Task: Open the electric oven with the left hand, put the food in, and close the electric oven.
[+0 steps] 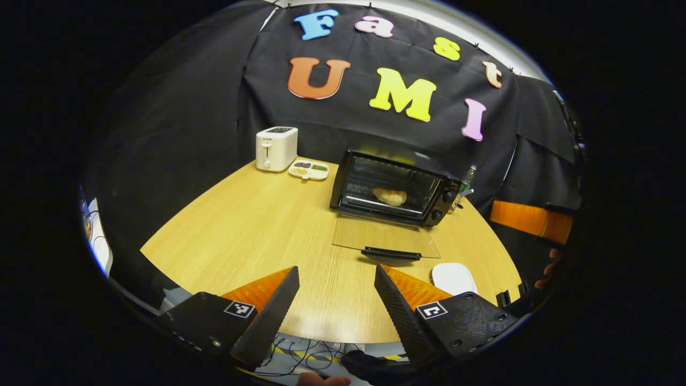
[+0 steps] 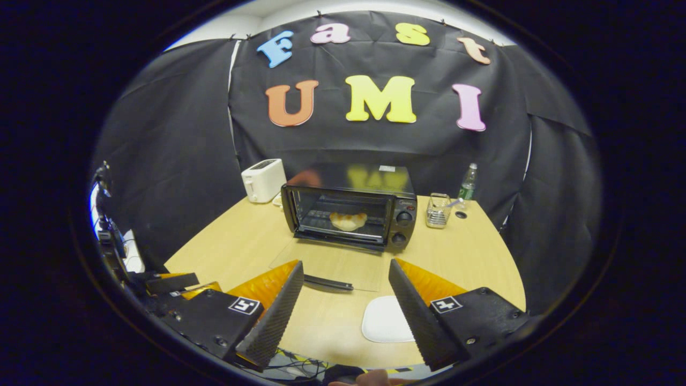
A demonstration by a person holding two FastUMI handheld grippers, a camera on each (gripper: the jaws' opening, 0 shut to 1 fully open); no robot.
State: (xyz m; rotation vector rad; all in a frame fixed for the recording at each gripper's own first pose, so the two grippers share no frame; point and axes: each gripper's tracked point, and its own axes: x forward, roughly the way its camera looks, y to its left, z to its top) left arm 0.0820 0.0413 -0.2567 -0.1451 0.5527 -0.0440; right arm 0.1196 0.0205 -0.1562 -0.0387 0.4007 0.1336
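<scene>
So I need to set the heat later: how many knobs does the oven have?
2, both on the oven's right-hand panel: an upper knob and a lower knob just below it. No others show.

Plate (image 2: 385, 320) right edge hidden behind right tongs (image 2: 343, 300). Tray (image 1: 308, 170) contents by toaster (image 1: 276, 148) too small to identify. Oven (image 2: 351, 213) hides the toaster's lower right corner in right gripper view.

Light falls from overhead, leaving the desk (image 1: 257, 225) bright against the dim booth. Soft glare marks its near edge and the oven's (image 2: 351, 214) glossy top. Fisheye distortion bends both views' edges. Focus is sharp, shadows short and soft.
</scene>
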